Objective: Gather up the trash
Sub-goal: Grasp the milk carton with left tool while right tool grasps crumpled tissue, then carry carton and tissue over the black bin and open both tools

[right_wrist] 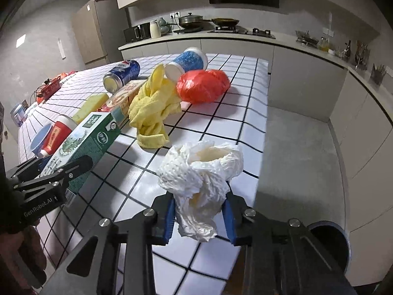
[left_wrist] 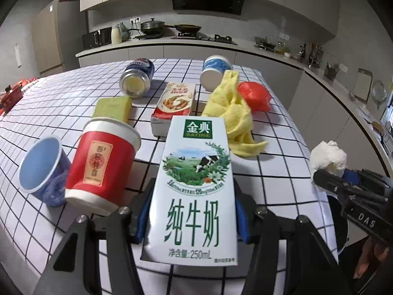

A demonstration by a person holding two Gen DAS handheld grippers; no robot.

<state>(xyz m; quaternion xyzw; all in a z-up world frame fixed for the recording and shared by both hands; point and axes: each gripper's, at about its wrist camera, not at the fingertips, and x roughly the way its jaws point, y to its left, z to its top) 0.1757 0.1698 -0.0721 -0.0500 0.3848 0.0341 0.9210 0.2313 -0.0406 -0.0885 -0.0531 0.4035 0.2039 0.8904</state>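
left gripper (left_wrist: 192,217) clamps the milk carton (left_wrist: 196,186), right gripper (right_wrist: 199,217) the tissue wad (right_wrist: 201,172). bin (right_wrist: 329,243) sits low, nearest the right.

milk carton (left_wrist: 196,186): white-green, clamped, raised | tissue wad (right_wrist: 201,179): white, crumpled, clamped

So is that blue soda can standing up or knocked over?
Knocked over. The blue soda can lies on its side on the checked tablecloth, its round end facing the camera.
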